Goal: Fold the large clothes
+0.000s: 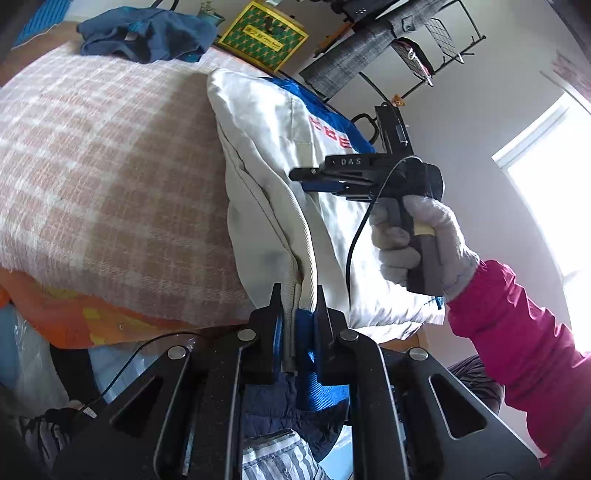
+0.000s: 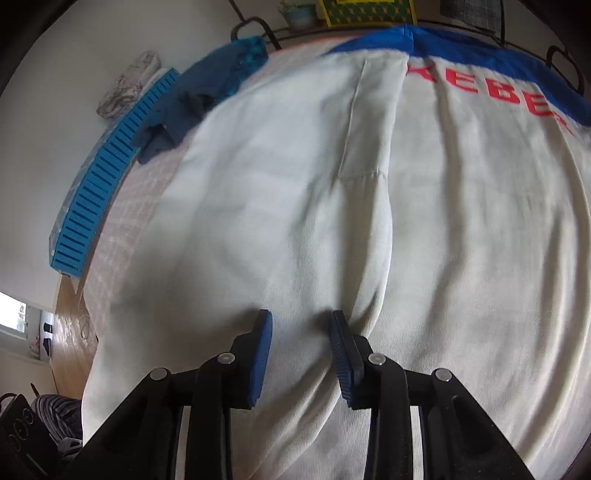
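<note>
A large white jacket [image 1: 266, 122] with blue trim and red letters lies on a bed, over a pink-and-white checked blanket [image 1: 92, 166]. My left gripper [image 1: 297, 295] is shut on the jacket's near edge, with the ribbed white hem and a blue strip pinched between its fingers. My right gripper [image 1: 314, 181], held by a gloved hand [image 1: 424, 240] in a pink sleeve, hovers over the middle of the jacket. In the right wrist view that gripper [image 2: 301, 321] stands open just above the white jacket [image 2: 295, 184], with nothing gripped between its blue pads [image 2: 264, 343].
A crumpled dark blue garment [image 1: 147, 33] lies at the bed's far end. Behind it are a yellow-green box [image 1: 262, 35] and a black clothes rack [image 1: 406, 37]. A blue slatted panel [image 2: 99, 184] runs along the bed's left side. A bright window [image 1: 546, 184] is at the right.
</note>
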